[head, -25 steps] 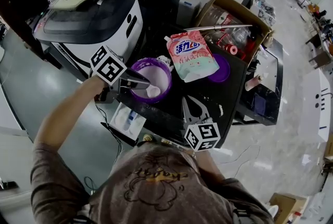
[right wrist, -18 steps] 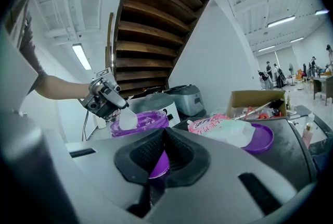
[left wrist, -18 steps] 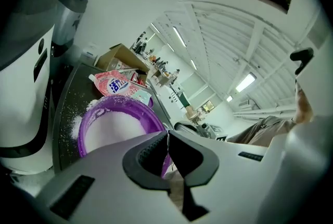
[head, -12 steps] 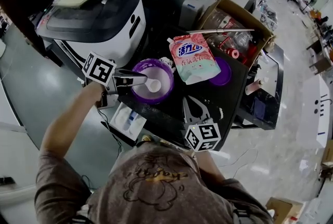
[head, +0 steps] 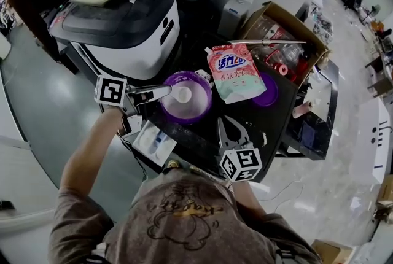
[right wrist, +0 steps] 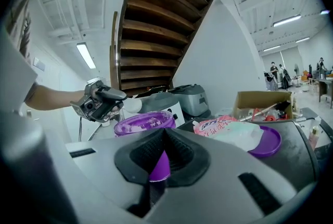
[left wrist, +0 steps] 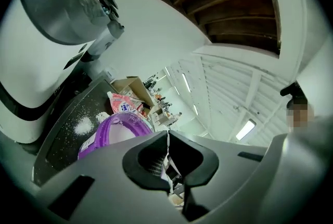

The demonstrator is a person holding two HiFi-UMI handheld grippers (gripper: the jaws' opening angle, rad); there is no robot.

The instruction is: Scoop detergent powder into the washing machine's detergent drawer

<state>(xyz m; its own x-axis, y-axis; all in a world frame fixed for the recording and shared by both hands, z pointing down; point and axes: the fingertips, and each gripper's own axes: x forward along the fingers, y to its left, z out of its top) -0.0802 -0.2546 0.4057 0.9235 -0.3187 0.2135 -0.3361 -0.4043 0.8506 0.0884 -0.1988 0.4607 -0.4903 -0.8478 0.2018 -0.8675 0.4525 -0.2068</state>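
Note:
My left gripper is shut on the handle of a white scoop, which it holds over the left rim of the open purple detergent tub. The tub has white powder inside. In the right gripper view the left gripper holds the scoop level above the tub. My right gripper rests shut on the black table near its front edge, with nothing in it. A white compartmented drawer sits below the table's left front corner. The washing machine stands at the back left.
A pink detergent bag lies right of the tub, partly on the purple lid. A cardboard box of bottles stands at the back right. Spilled powder dusts the table left of the tub.
The left gripper has lifted the scoop out of the tub's powder and drawn it back to the left rim. The right gripper has stayed put.

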